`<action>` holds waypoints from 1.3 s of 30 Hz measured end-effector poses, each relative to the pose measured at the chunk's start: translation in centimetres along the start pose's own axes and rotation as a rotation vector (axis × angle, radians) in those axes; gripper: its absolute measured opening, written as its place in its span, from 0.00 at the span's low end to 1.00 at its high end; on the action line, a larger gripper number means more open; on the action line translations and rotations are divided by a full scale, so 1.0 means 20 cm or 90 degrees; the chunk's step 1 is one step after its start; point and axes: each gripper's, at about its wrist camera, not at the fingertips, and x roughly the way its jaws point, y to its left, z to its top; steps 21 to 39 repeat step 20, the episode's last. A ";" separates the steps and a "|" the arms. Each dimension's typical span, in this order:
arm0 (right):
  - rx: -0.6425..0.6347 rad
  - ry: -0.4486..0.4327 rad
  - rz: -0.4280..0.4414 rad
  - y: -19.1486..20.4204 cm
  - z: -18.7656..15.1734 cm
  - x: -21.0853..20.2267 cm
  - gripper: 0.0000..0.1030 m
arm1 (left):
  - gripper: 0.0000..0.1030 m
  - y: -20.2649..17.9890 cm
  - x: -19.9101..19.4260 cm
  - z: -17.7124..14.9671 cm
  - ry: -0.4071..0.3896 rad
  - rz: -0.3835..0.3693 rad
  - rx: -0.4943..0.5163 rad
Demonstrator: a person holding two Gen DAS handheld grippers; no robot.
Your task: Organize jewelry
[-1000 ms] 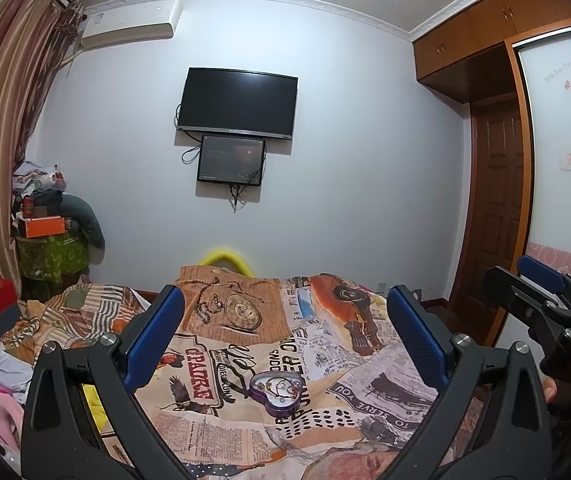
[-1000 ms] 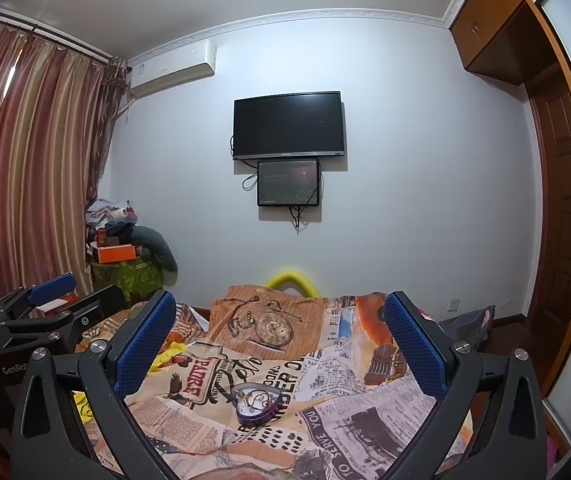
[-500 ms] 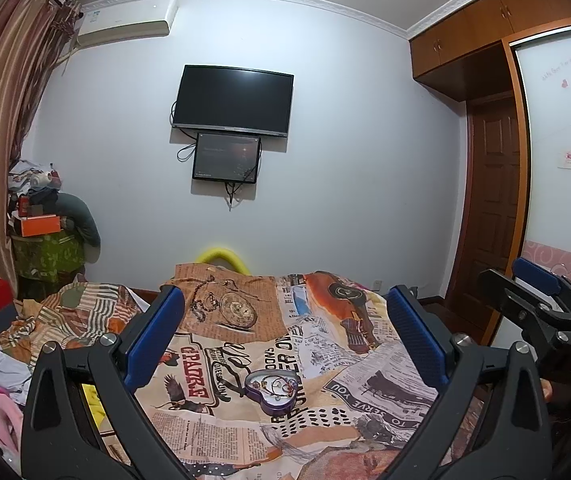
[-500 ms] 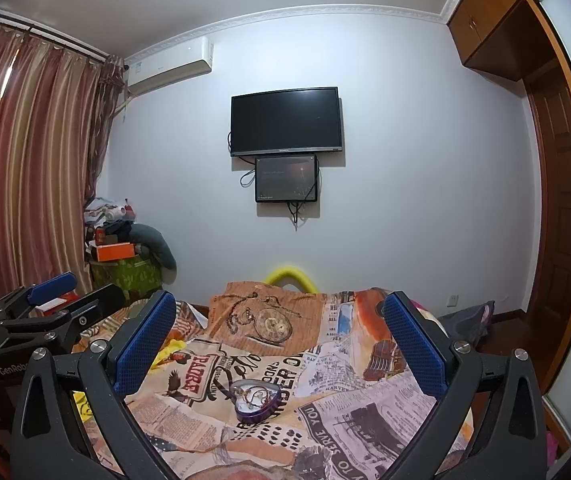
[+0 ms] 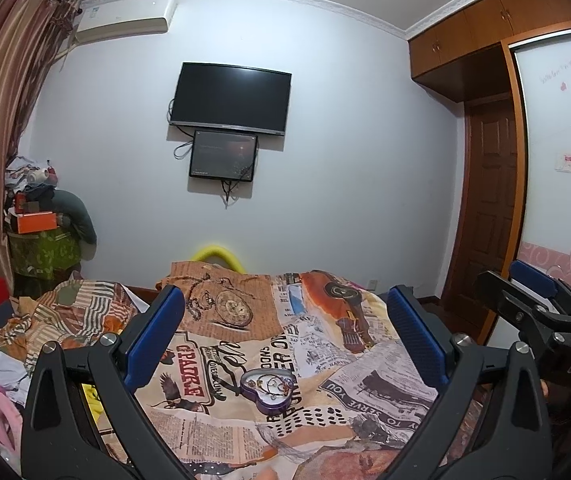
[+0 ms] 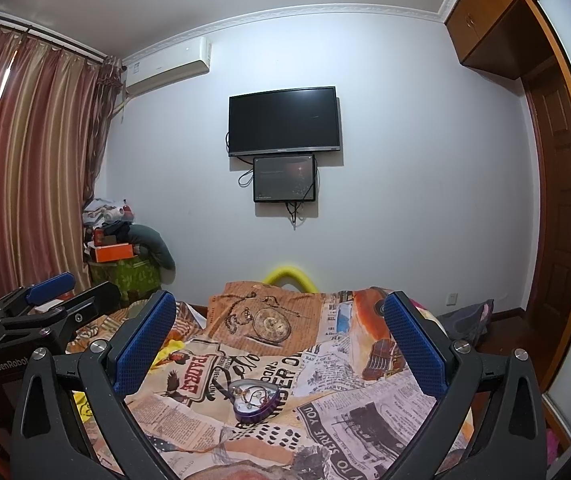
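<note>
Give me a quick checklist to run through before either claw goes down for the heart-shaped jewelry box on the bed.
1. Left claw open and empty: ok, blue pads spread wide, nothing between them.
2. Right claw open and empty: ok, same wide spread.
3. Heart-shaped jewelry box accessible: ok, it sits lidless on the bedspread with nothing over it.
4. Jewelry inside the box: ok, a tangle of pieces shows inside; which pieces, cannot tell.
5. Loose jewelry on the bedspread: cannot tell, the busy print could hide small items.
6. Box on stable footing: cannot tell, the bedspread is soft and wrinkled.
</note>
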 end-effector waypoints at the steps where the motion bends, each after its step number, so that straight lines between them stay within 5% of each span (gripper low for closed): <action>1: 0.000 0.000 0.000 0.00 0.00 0.00 1.00 | 0.99 0.00 0.00 0.00 0.000 -0.001 0.001; 39: 0.008 0.010 -0.002 -0.01 -0.02 0.02 1.00 | 0.99 -0.02 0.03 -0.01 0.008 0.002 0.009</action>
